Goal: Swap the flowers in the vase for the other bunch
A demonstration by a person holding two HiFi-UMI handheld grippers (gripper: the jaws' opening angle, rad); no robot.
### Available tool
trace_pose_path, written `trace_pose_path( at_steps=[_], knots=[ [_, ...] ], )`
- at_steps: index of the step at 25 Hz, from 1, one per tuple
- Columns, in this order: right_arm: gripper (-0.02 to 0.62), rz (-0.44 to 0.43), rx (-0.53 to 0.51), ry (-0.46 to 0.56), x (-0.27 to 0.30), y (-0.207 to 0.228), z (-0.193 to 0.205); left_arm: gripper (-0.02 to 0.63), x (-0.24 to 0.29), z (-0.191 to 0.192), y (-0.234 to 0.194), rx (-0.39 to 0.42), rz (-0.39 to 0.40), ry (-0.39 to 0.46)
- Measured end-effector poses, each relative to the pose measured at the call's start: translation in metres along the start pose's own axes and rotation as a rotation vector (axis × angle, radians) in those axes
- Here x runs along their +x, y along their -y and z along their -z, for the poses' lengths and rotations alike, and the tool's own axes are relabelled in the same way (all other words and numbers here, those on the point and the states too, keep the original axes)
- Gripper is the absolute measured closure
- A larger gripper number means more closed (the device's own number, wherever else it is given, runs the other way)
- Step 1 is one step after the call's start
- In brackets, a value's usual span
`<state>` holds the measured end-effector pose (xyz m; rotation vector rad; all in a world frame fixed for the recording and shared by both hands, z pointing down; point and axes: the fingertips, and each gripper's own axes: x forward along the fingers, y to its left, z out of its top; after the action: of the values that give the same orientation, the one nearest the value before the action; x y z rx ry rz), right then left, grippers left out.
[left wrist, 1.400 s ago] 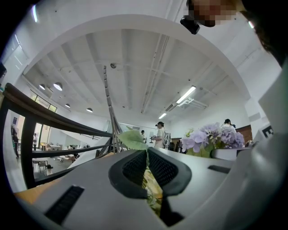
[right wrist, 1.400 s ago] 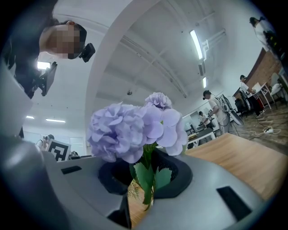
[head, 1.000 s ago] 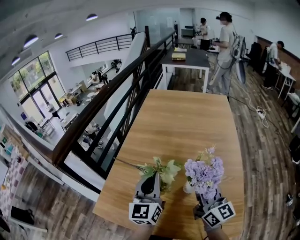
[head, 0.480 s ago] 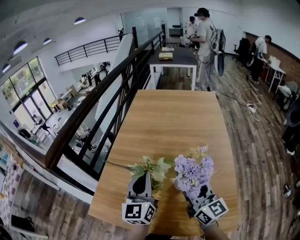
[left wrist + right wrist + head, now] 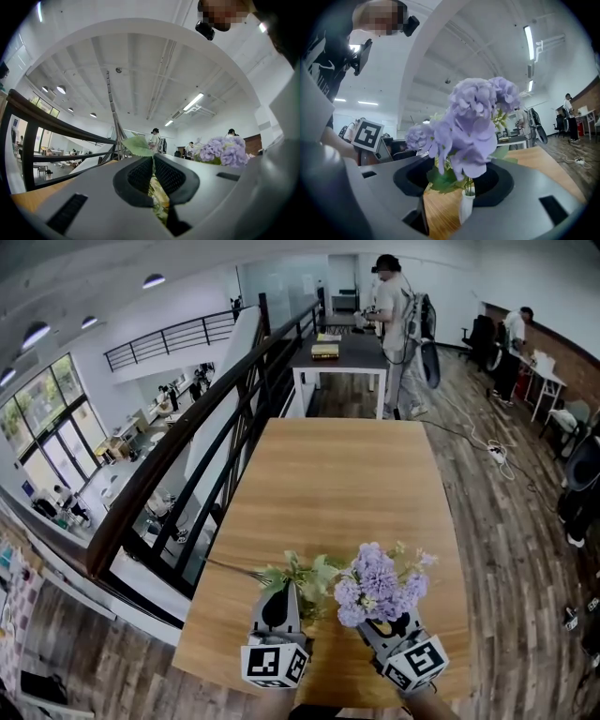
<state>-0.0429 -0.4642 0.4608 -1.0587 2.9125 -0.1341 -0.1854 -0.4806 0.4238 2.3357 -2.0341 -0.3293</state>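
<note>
Bottom centre of the head view: both grippers over the table point(image 5: 347, 474), with the two bunches side by side.
Left gripper point(image 5: 153, 161): clenched on the leafy bunch point(image 5: 138, 146) (stems pinched).
Right gripper point(image 5: 457, 183): jaws apart. The white vase point(image 5: 465, 206) stands between them, apparently untouched.
Purple flowers point(image 5: 473, 126): in the vase.
Step, I'd say: extraction — grip the stems low, lift straight, don't topple the vase.

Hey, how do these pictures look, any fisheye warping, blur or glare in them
Head view: heavy fisheye, the railing bows, the table is sharp. Left gripper view: the green bunch in the shut left tongs is soft. Right gripper view: crisp purple flowers, glaring ceiling light.
</note>
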Motion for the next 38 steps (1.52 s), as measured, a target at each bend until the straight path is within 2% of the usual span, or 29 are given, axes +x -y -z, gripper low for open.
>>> trace_pose_path(
  at_steps=[12,38],
  knots=[
    [0.373,-0.010,-0.017,-0.057,-0.006,-0.009,0.011,0.594,-0.012,-0.002,0.002,-0.006,-0.003,0.000],
    [0.350,0.026,-0.009,-0.106,-0.010,-0.027,0.026,0.594,-0.032,-0.009,-0.020,-0.032,-0.032,0.022]
  ],
)
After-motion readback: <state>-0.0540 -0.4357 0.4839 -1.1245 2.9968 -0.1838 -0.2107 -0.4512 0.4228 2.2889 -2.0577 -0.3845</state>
